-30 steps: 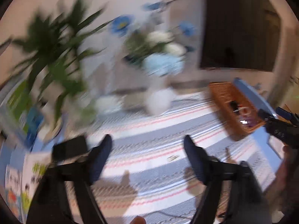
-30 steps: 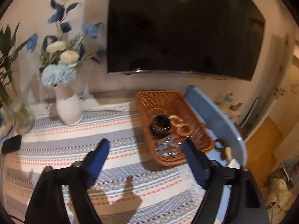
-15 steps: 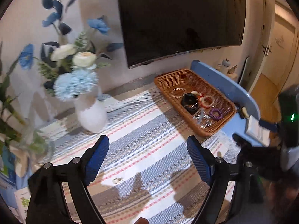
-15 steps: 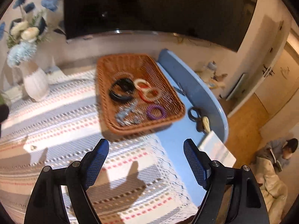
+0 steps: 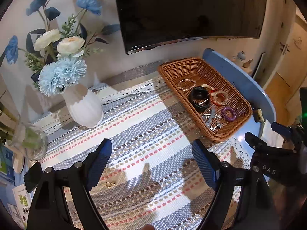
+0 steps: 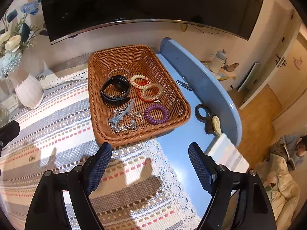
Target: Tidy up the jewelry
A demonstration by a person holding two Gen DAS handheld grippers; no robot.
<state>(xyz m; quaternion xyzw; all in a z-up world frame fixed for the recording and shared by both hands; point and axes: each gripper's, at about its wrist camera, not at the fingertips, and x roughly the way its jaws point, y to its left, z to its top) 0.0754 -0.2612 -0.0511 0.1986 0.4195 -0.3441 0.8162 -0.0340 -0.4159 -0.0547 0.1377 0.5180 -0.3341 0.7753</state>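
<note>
A brown wicker basket [image 6: 96, 126] [image 5: 184, 67] sits on the striped cloth at the table's right. It holds a black watch [image 6: 115, 90], a purple coil tie [image 6: 156, 114], red and clear bracelets [image 6: 149, 94], a cream coil tie [image 6: 139, 79] and a beaded silver piece with a blue clip [image 6: 122, 118]. A small gold piece [image 5: 109, 184] [image 6: 31, 158] lies alone on the cloth, close by my left gripper's left finger. My left gripper [image 5: 151, 163] is open and empty over the cloth. My right gripper [image 6: 149, 164] [image 5: 262, 132] hangs open and empty just before the basket's near rim.
A white vase of flowers [image 5: 84, 109] and a glass vase [image 5: 30, 143] stand at the back left. A dark hair tie [image 6: 203, 113], a cream piece [image 6: 215, 122] and a white booklet [image 6: 226, 153] lie on the blue table right of the basket. A person [image 6: 295, 147] sits on the floor.
The left view swung from the plants toward the basket and steadied. The right gripper came nearer and lower, tilting down onto the basket. Both stayed open.
</note>
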